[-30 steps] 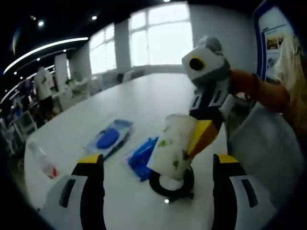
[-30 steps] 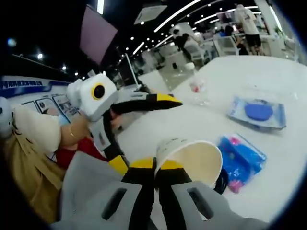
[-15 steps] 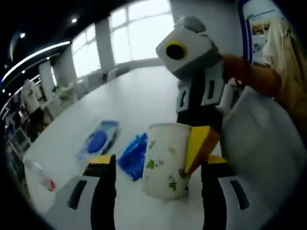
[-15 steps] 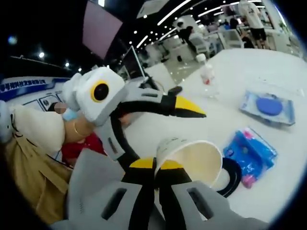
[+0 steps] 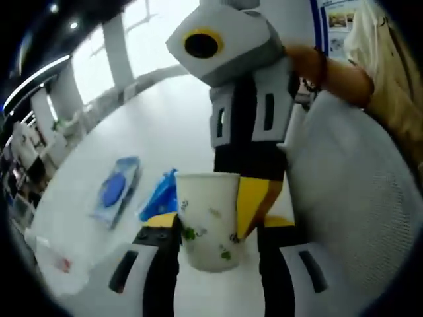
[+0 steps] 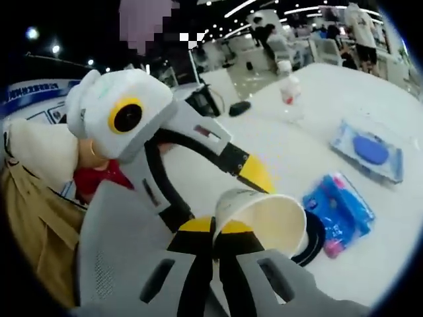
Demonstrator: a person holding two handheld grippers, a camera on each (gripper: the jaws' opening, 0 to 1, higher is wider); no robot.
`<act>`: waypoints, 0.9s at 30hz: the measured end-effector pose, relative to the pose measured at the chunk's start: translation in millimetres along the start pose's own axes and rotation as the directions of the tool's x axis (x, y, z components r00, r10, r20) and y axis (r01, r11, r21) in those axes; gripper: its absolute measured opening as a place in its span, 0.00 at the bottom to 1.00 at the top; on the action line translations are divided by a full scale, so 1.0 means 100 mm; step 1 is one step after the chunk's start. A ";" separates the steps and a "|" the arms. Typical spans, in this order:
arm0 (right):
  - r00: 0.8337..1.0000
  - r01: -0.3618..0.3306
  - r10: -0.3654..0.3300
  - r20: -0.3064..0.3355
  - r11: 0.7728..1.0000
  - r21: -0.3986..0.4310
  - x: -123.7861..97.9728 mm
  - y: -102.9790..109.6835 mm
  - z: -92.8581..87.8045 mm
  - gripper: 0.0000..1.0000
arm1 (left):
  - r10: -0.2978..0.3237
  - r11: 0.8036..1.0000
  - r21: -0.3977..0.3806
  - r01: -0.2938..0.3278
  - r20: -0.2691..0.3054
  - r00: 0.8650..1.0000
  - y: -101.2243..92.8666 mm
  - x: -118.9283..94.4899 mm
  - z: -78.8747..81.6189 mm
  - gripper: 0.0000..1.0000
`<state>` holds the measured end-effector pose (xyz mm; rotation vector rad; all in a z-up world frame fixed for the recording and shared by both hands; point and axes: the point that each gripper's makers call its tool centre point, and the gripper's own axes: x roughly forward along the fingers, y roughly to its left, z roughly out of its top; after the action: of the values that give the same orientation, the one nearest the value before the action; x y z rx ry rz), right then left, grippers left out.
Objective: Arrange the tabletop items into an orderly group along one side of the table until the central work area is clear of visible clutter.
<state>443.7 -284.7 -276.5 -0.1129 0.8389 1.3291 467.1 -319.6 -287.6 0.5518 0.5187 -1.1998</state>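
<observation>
The right gripper (image 6: 215,228) pinches the rim of a paper cup (image 5: 209,220), holding it above the table (image 6: 277,155). The left gripper (image 5: 210,228), jaws apart, brackets the cup, apparently for a handover.

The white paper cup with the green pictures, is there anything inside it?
In the right gripper view, the white paper cup tips its mouth toward the camera; the cream inner wall looks bare. The right gripper pinching its rim covers a little.
</observation>
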 end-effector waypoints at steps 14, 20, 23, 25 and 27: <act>0.999 0.045 -0.045 0.005 0.999 -0.007 -0.03 -0.13 0.00 0.10 | 0.025 0.999 -0.043 -0.027 -0.031 0.999 0.06 0.01 -0.12 0.38; 0.993 0.098 -0.099 0.062 0.995 0.024 -0.14 -0.28 0.09 0.25 | 0.073 0.985 -0.161 -0.068 0.024 0.997 0.19 -0.06 -0.10 0.38; 0.989 0.103 -0.108 0.102 0.993 0.052 -0.19 -0.32 0.14 0.31 | 0.100 0.975 -0.203 -0.091 0.036 0.994 0.27 -0.10 -0.11 0.38; 0.984 0.102 -0.110 0.141 0.993 0.063 -0.23 -0.33 0.20 0.34 | 0.132 0.965 -0.235 -0.117 0.048 0.990 0.33 -0.12 -0.11 0.38; 0.975 0.098 -0.112 0.193 0.992 0.082 -0.27 -0.35 0.28 0.38 | 0.162 0.951 -0.275 -0.142 0.052 0.985 0.40 -0.15 -0.13 0.38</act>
<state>487.3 -301.6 -253.7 0.0314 0.7016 1.1879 499.7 -289.8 -282.7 0.3055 0.5562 -0.9784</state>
